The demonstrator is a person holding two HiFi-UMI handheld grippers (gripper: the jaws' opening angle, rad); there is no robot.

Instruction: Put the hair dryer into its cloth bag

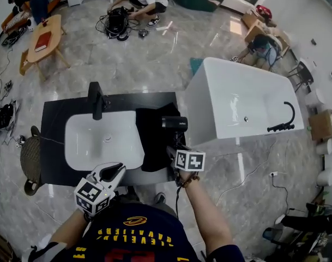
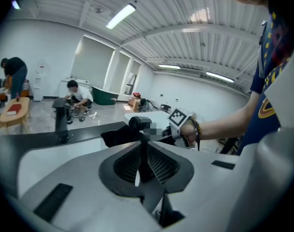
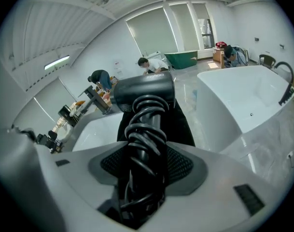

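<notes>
**Right gripper** (image 3: 145, 154): fingers closed on the handle of the dryer (image 3: 143, 94), which is wound with its coiled cord (image 3: 146, 129). The barrel lies crosswise just beyond the fingertips.

Under and beyond the dryer, the black bag (image 3: 184, 125) lies spread on the dark counter (image 1: 54, 119). Whether dryer and bag touch cannot be told.

Left of the fingers are the white basin (image 1: 103, 141), its right rim at the bag's edge, and, farther off, the faucet (image 1: 95, 100). Right of them, across a strip of open floor, stands the bathtub (image 3: 238, 98).

**Left gripper** (image 2: 141, 164): fingers together with nothing between them. It is held in the air short of the counter's near edge, well apart from bag and dryer. Both lie ahead of its tips, beside the other gripper's marker cube (image 2: 178, 117).
</notes>
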